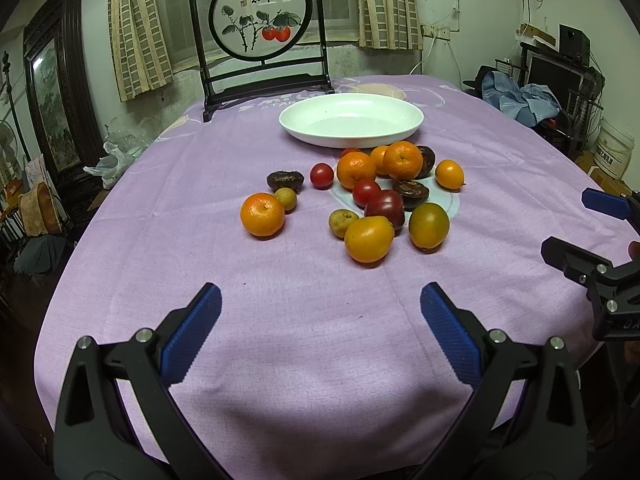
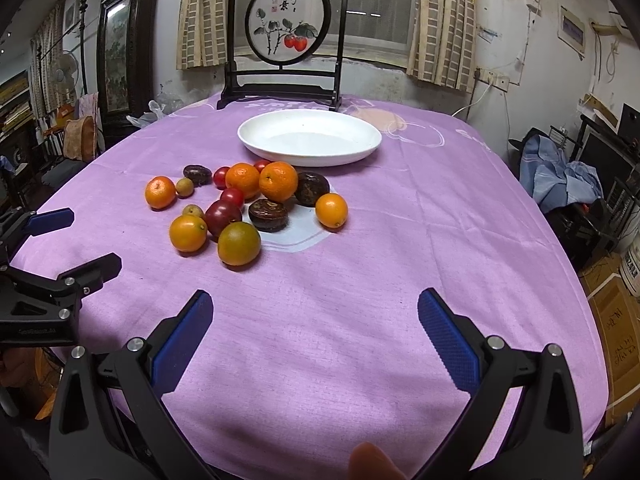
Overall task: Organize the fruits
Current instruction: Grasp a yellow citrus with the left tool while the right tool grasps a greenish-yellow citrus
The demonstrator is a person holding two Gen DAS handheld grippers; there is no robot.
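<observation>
my left gripper (image 1: 320, 304) is wide open over the near part of the purple tablecloth (image 1: 280, 280) and it holds nothing. my right gripper (image 2: 316, 308) is also wide open and empty, over the same cloth. the fruits (image 1: 360, 192) lie loose in a group in the middle of the table, just before the white plate (image 1: 400, 124), and the plate has no fruit in it. one orange (image 1: 262, 215) lies a little apart on the left of the group. the left view shows my right gripper at its right edge, from the side. the right view shows my left gripper at its left edge, and only there a fingertip (image 2: 370, 462) shows at the bottom. the painted screen (image 2: 286, 28) stands behind the plate.
</observation>
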